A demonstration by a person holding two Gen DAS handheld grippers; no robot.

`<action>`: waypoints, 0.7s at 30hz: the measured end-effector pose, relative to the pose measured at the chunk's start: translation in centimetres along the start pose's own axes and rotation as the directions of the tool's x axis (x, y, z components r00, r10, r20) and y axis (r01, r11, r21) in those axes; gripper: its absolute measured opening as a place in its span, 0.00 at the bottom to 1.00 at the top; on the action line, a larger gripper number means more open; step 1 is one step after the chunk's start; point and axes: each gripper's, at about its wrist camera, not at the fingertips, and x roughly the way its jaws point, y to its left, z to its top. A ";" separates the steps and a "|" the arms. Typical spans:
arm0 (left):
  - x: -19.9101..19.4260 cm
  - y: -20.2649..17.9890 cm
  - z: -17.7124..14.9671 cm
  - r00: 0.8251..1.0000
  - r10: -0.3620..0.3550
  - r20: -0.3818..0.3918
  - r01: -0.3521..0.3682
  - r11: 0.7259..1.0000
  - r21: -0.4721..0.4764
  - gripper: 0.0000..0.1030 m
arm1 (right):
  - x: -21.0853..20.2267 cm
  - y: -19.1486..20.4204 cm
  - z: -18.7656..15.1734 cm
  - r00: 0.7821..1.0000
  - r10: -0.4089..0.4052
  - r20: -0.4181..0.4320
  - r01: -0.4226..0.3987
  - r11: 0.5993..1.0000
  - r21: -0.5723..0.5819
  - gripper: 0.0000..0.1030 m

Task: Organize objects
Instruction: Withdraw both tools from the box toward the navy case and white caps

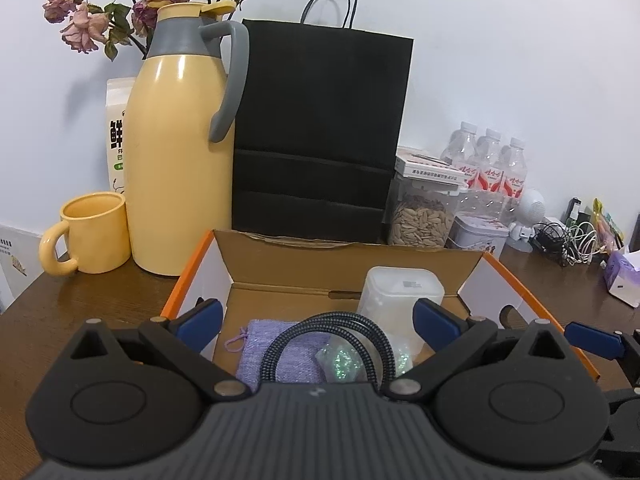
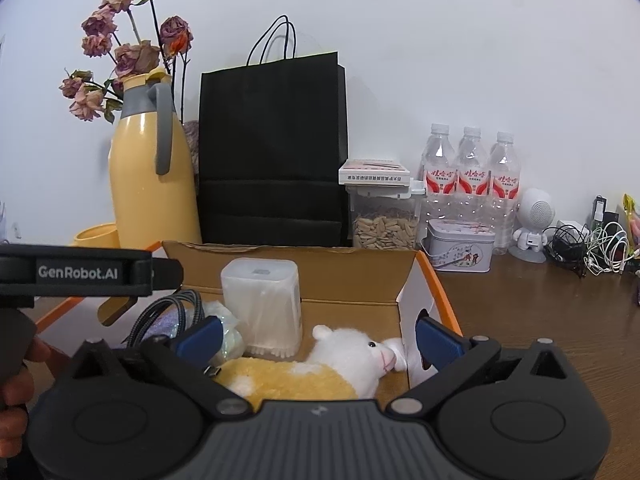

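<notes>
An open cardboard box [image 1: 352, 256] with orange edges stands on the brown table. It holds a clear cotton-swab tub [image 1: 400, 296], a black braided cable [image 1: 376, 344], a purple pouch [image 1: 252, 356] and a glittery green packet [image 1: 340, 360]. My left gripper [image 1: 318, 320] hovers over the cable, open, gripping nothing. In the right wrist view the box [image 2: 296, 264] also holds a white and yellow plush animal [image 2: 344, 352] beside the tub [image 2: 262, 304]. My right gripper [image 2: 319, 340] is open above the plush, its pads apart from it.
Behind the box stand a yellow thermos jug [image 1: 176, 160], a yellow mug [image 1: 92, 232], a black paper bag [image 1: 320, 128], a seed jar [image 1: 420, 216], a tin [image 1: 476, 236] and water bottles [image 1: 488, 164]. Tangled cords [image 1: 568, 244] lie far right. A hand [image 2: 16, 392] shows at left.
</notes>
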 end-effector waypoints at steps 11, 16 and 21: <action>-2.1 0.4 0.3 1.000 -0.009 0.030 0.010 1.000 -0.012 1.00 | -2.0 0.4 0.2 1.000 0.005 0.022 -0.005 1.000 -0.017 1.00; -3.7 1.0 0.3 0.998 -0.003 0.059 0.006 0.999 -0.042 1.00 | -3.5 1.0 0.3 0.999 0.008 0.045 -0.006 0.999 -0.041 1.00; -5.5 1.3 -0.6 0.998 -0.002 0.061 0.005 0.999 -0.050 1.00 | -4.6 1.5 -0.1 0.998 -0.005 0.055 0.007 0.999 -0.047 1.00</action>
